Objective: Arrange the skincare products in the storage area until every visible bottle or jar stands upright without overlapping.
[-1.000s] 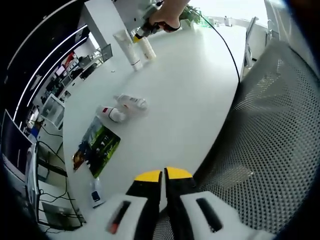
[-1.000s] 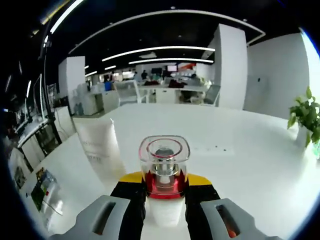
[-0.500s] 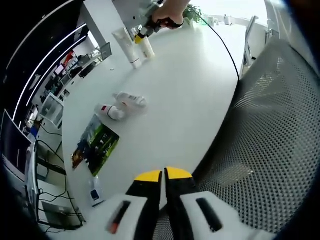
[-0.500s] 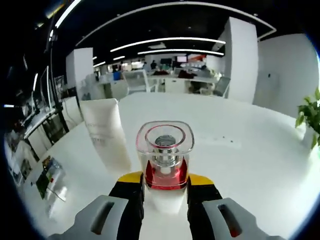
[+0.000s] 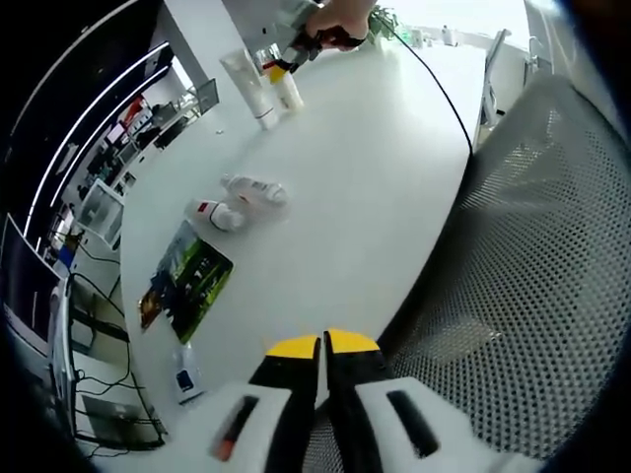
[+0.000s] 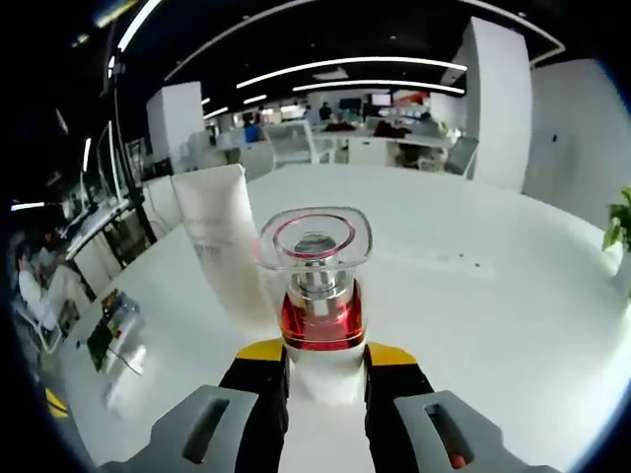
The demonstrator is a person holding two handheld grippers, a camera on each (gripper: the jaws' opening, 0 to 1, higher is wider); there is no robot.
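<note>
My right gripper (image 6: pixel 320 357) is shut on a white bottle (image 6: pixel 317 313) with a red collar and a clear square cap, held upright. Just left of it stands a white tube (image 6: pixel 219 241). In the left gripper view the same bottle (image 5: pixel 289 93) and tube (image 5: pixel 248 87) stand at the table's far end, with the right gripper (image 5: pixel 282 65) and a hand (image 5: pixel 337 20) above them. Two small white bottles (image 5: pixel 254 189) (image 5: pixel 218 213) lie on their sides mid-table. My left gripper (image 5: pixel 323 345) is shut on nothing, low at the near table edge.
A green printed booklet (image 5: pixel 188 282) lies flat near the lying bottles, with a small packet (image 5: pixel 184 375) closer to me. A grey mesh chair back (image 5: pixel 537 246) stands at the table's right edge. A potted plant (image 6: pixel 619 225) is at the far right. A cable (image 5: pixel 444 84) crosses the table.
The right gripper has carried the red-collared bottle closer to the white tube. The left gripper stays shut, and its view has shifted a little.
</note>
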